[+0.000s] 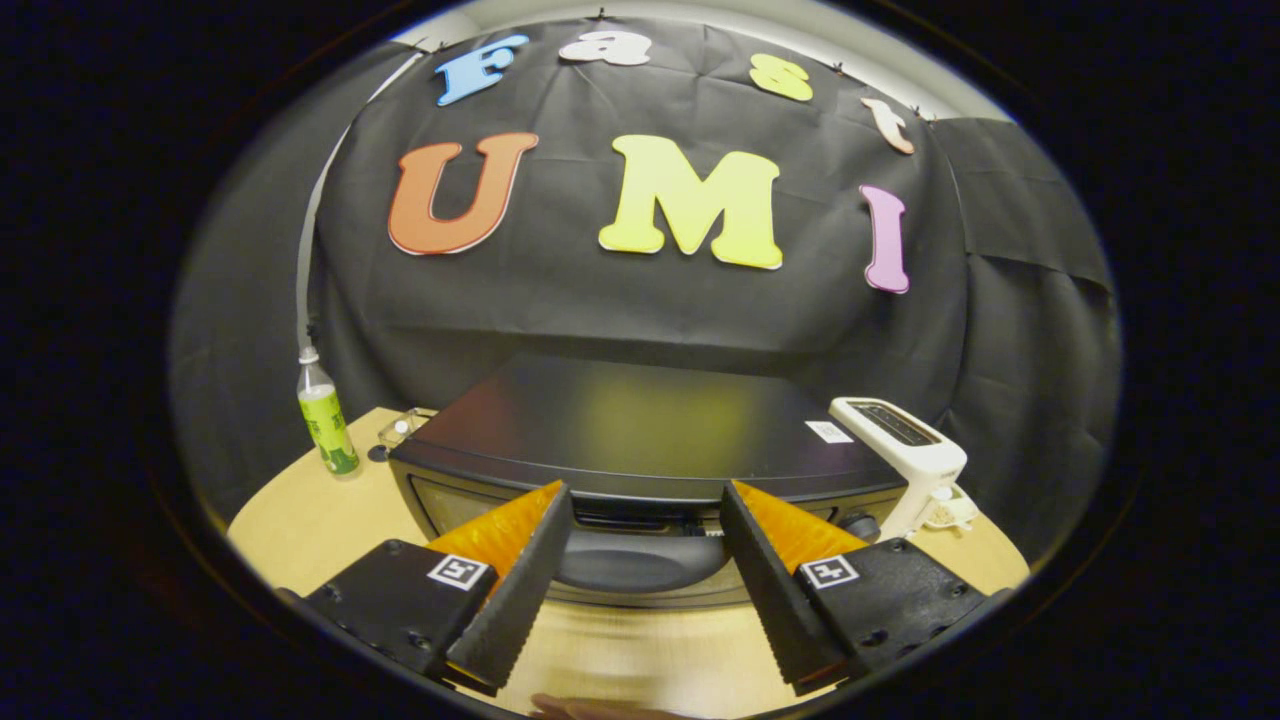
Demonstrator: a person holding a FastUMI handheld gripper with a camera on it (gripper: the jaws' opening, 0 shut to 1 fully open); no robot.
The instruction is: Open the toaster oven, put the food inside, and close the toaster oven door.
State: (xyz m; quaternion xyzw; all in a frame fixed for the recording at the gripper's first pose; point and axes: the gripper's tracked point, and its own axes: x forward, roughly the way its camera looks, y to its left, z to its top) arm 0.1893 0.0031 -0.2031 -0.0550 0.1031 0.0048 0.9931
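You are at the very start of the task: the black, flat-topped toaster oven (640, 440) sits on the pale round wooden table (300, 520) with its door shut, so opening it, loading the food and closing the door all appear to lie ahead of you. The dark curved door handle (640, 562) runs across the upper front of the oven, and it lies between your two fingers and just ahead of them. Your gripper (645, 500) is spread wide and holds nothing; its fingertips stand at either end of the handle, near the oven's top front edge, and whether they touch the door cannot be told. You hold the gripper level with the oven's front and slightly above it, aimed straight at the door, so that the oven's glossy top shows beyond the fingers. No item of food can be made out near the oven. To the left of the oven stand a clear plastic bottle with a green label (324, 418) and, just beside the oven's rear corner, a small clear container (405, 427). To the right of the oven, close against its side, stands a white slot toaster (905, 450).
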